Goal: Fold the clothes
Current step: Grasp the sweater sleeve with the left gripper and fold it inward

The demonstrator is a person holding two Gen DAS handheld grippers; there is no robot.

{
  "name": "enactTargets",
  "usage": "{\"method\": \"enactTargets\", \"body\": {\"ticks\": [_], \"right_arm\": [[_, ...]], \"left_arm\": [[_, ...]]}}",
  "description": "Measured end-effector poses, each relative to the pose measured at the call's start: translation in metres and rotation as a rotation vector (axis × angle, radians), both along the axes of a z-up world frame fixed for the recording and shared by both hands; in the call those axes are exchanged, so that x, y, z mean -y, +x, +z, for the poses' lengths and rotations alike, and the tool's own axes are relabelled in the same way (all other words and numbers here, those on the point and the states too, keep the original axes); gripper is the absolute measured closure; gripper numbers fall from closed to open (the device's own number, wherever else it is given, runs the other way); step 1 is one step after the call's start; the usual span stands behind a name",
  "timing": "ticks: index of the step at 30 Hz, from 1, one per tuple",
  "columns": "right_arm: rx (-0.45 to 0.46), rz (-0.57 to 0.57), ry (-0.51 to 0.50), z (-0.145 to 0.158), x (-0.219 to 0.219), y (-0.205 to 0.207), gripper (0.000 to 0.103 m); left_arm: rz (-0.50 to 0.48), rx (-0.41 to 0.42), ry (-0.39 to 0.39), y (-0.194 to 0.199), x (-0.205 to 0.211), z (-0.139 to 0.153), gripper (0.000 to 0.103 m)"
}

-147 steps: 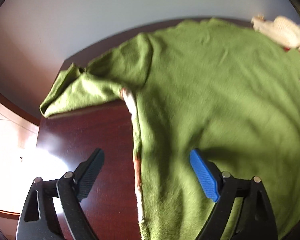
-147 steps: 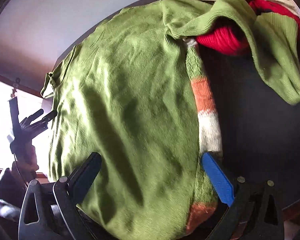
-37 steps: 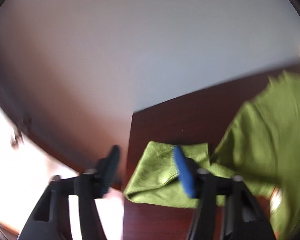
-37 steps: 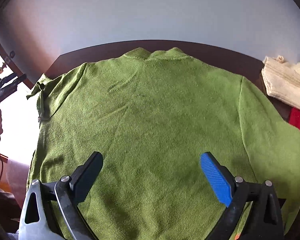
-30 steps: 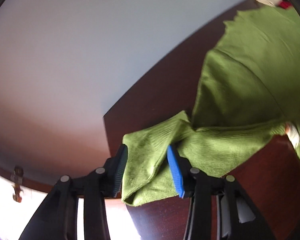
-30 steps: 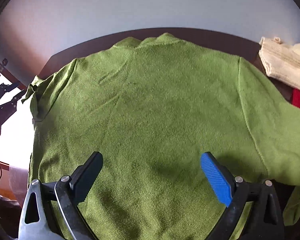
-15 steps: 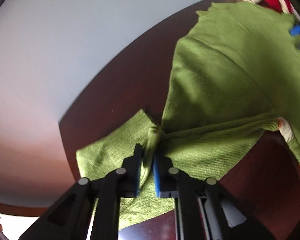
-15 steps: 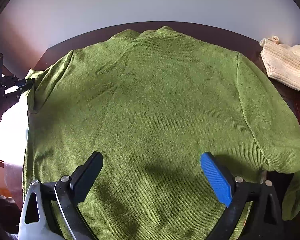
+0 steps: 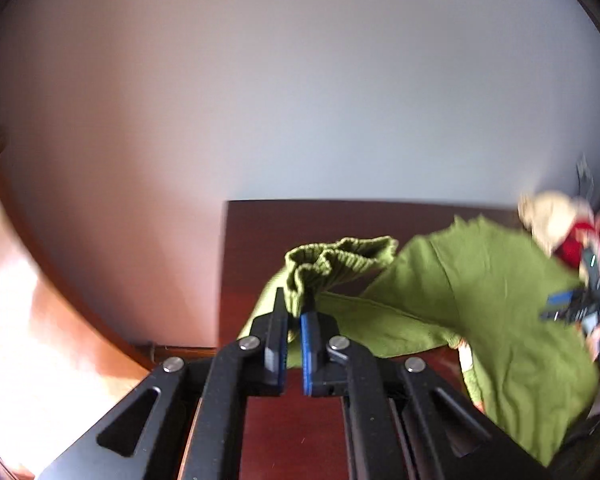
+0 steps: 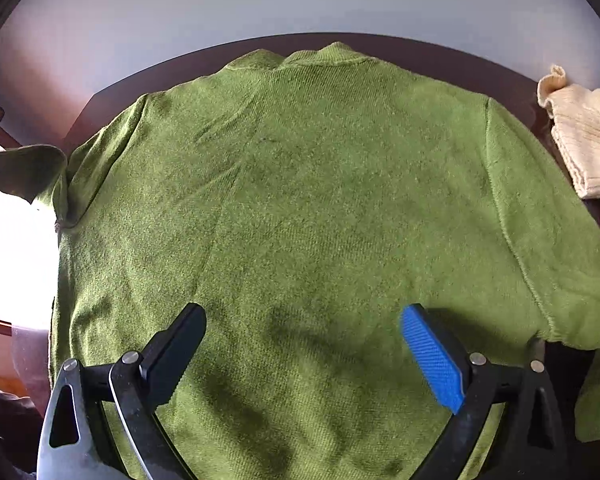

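Left gripper (image 9: 294, 308), jaws clenched on the cuff (image 9: 332, 260), lifts a sleeve off the green sweater (image 10: 300, 208) spread on the counter (image 9: 284, 420); right gripper (image 10: 304, 344) hovers, jaws released. Next: likely carry the sleeve across the back.

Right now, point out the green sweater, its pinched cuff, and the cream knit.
green sweater (image 10: 320, 208), right wrist view, middle of its back.
cuff (image 9: 332, 260), left wrist view, ribbed end above the pads.
cream knit (image 10: 588, 140), right wrist view, folded body.
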State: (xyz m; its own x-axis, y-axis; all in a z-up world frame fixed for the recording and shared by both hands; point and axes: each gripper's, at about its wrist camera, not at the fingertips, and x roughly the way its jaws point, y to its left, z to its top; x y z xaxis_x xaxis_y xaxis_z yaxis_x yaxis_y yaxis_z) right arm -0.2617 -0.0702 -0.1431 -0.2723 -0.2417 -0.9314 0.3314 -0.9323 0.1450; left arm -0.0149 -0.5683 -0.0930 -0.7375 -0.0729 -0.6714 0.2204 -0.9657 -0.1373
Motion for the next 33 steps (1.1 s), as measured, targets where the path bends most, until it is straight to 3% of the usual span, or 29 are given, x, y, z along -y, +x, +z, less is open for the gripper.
{"method": "enactTargets", "body": {"ticks": [2,7,8,10,11,12,16,18,20,22,24,27,29,31,33], "right_arm": [[0.006,0.006,0.000,0.001,0.005,0.001,0.003],[0.017,0.059,0.004,0.008,0.016,0.002,0.003],[0.013,0.073,0.009,0.010,0.019,0.002,0.003],[0.005,0.098,0.006,0.014,0.024,0.003,0.003],[0.001,0.111,0.005,0.016,0.026,0.003,0.003],[-0.003,0.123,0.003,0.018,0.028,0.003,0.003],[-0.006,0.155,-0.024,0.019,0.038,0.005,0.003],[0.004,0.152,-0.027,0.013,0.040,0.005,0.003],[0.026,0.143,-0.041,0.007,0.039,0.006,0.003],[0.036,0.138,-0.050,0.005,0.035,0.008,0.003],[0.029,0.131,-0.050,0.006,0.030,0.009,0.003],[0.031,0.106,-0.050,0.004,0.019,0.009,0.003],[0.044,0.085,-0.057,0.000,0.012,0.007,0.003],[0.040,0.084,-0.066,0.000,0.009,0.007,0.003],[0.038,0.098,-0.054,0.000,0.011,0.007,0.003]], "left_arm": [[0.155,-0.024,0.063,0.030,0.034,-0.005,0.095],[0.691,0.190,0.201,0.090,0.150,-0.083,0.096],[0.768,0.187,0.211,0.100,0.166,-0.082,0.097],[0.816,0.183,0.136,0.103,0.175,-0.062,0.097],[0.830,0.183,0.095,0.103,0.178,-0.051,0.097],[0.772,0.205,0.030,0.091,0.167,-0.038,0.095],[0.489,0.298,-0.132,0.026,0.084,-0.019,0.044],[0.354,0.316,-0.174,-0.005,0.029,-0.020,0.039],[0.274,0.303,-0.109,-0.021,-0.009,-0.022,0.039],[0.274,0.309,-0.017,-0.040,-0.025,-0.036,0.039],[0.345,0.294,0.134,-0.032,-0.005,-0.046,0.039],[0.492,0.163,0.500,-0.018,0.022,-0.065,0.039],[0.562,0.105,0.609,-0.011,0.031,-0.075,0.039],[0.633,0.089,0.639,-0.020,0.028,-0.084,0.039],[0.687,0.038,0.750,-0.011,0.037,-0.090,0.031]]}}
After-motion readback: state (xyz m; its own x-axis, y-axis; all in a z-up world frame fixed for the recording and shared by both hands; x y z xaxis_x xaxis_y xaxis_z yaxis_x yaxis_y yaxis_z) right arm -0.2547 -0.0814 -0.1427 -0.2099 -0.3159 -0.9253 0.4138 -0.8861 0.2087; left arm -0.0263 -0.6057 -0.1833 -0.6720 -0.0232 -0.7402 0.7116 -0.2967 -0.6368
